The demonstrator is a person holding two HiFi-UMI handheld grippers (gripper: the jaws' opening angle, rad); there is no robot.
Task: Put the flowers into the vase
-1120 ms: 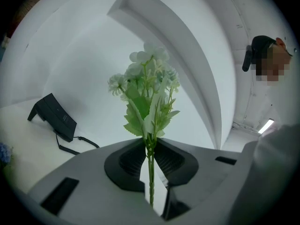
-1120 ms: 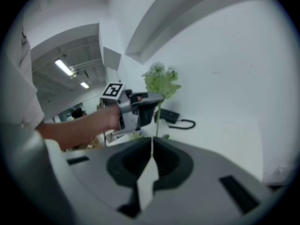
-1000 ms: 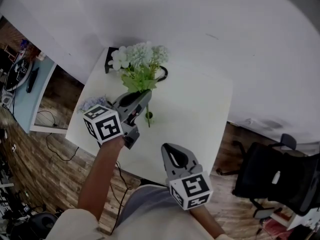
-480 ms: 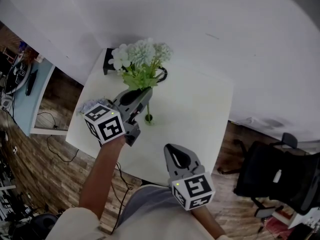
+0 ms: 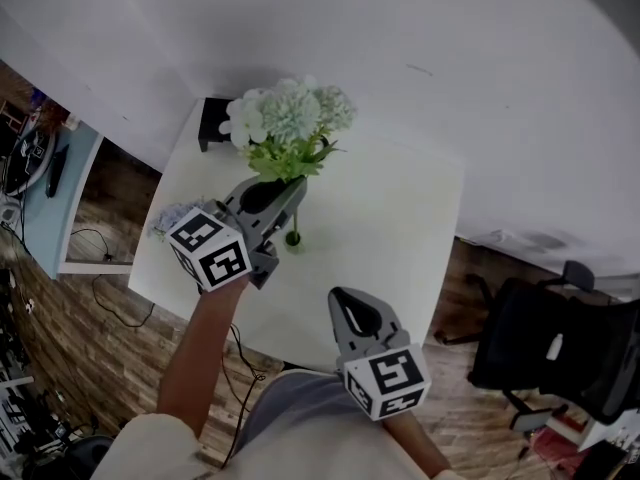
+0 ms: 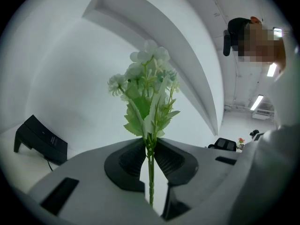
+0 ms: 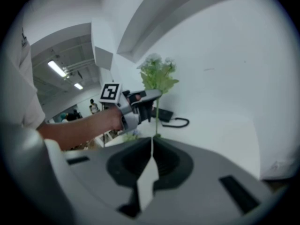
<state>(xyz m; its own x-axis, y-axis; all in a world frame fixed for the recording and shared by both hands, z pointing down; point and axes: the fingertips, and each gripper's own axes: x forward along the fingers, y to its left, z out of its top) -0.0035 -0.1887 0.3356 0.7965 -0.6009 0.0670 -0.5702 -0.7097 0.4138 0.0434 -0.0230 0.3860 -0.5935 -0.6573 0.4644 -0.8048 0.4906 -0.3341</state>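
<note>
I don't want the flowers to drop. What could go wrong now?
The left gripper pinches only the thin stem of the tall flower bunch, so the leafy top might tip or slip.
What looks like a second bunch lies at the table edge beside that arm; a bump could knock it off.
No vase shows in any view, so the stem has no target yet.

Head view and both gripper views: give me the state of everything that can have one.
White flower bunch: held upright over the table, in no vase.
Left gripper: shut on its stem.
Right gripper: shut, empty.
Bluish flower bunch: lying at the table's left edge.
</note>
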